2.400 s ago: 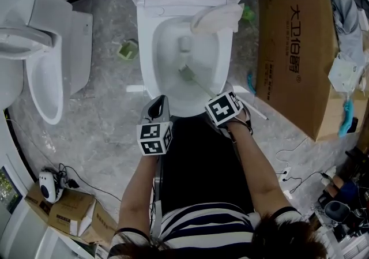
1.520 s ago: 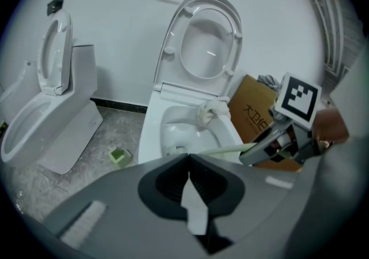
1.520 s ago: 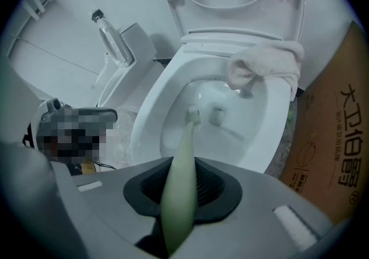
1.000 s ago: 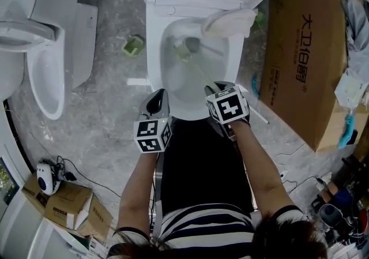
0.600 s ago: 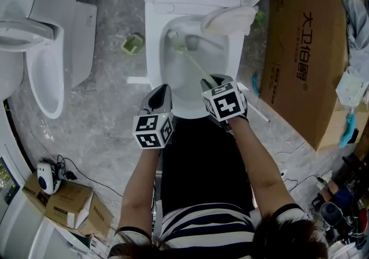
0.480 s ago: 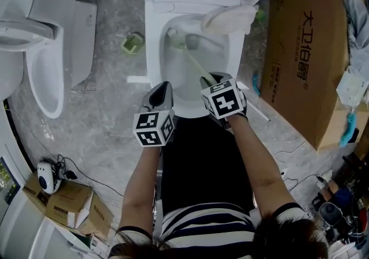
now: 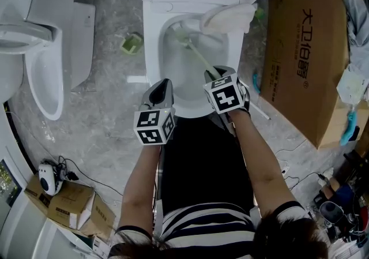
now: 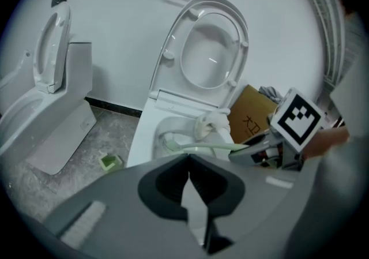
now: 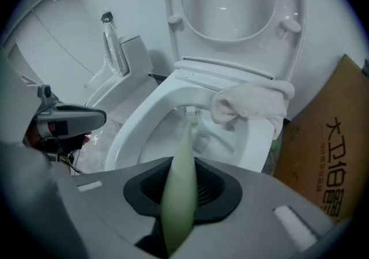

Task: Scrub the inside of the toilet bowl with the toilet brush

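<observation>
Scrubbing in progress. The right hand-held gripper (image 9: 179, 203) clamps the handle of the brush (image 9: 184, 148). Its pale green shaft slants into the bowl (image 7: 151, 50), with the small head at the far inner wall, just below the rear rim. The left hand-held gripper (image 8: 189, 191) hovers by the near rim, jaws together and empty. A cloth (image 7: 228, 17) drapes the far right rim. How much of the wall is already scrubbed cannot be told.

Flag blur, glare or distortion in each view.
Head view: sharp, evenly lit, edges slightly bowed. Left gripper view: strong fisheye, black vignetted corners, small highlight on the raised toilet lid. Right gripper view: same fisheye; toilet brush handle blurs near the lens, toilet bowl beyond is sharp.
</observation>
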Demonstrator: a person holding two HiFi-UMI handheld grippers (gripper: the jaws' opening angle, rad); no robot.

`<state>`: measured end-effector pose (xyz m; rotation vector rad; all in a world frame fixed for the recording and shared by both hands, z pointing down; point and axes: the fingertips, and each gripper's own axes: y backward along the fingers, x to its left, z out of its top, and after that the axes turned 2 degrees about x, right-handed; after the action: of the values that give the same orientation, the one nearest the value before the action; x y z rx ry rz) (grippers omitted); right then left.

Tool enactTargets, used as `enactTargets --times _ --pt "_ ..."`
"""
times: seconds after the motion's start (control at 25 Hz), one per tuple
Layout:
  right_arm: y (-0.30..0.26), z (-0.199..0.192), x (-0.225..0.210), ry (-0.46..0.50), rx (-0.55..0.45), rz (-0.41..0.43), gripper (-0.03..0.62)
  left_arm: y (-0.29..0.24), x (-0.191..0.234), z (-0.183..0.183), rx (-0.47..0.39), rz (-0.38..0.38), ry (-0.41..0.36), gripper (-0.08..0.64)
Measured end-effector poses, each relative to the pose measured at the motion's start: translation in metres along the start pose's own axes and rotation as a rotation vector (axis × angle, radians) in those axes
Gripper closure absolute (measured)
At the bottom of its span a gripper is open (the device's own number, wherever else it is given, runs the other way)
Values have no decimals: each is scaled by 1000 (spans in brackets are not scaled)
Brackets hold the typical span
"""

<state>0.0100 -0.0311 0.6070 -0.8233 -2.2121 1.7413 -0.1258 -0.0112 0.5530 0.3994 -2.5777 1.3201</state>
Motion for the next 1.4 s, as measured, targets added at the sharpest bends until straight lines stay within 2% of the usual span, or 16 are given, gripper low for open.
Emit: enactTargets --times 0.28,0.76,1.16,1.4 --pt "10 -12 -23 -34 22 -81 515 1 -5 -3 10 -8 -26 560" --pt "28 -33 -42 51 108 -213 515 8 -16 -7 9 -19 -39 560" --pt "42 -38 -37 202 253 -275 515 18 -12 -7 11 -16 -45 560" --pt "52 -44 -34 286 360 -280 515 24 -7 -7 19 -14 -44 560"
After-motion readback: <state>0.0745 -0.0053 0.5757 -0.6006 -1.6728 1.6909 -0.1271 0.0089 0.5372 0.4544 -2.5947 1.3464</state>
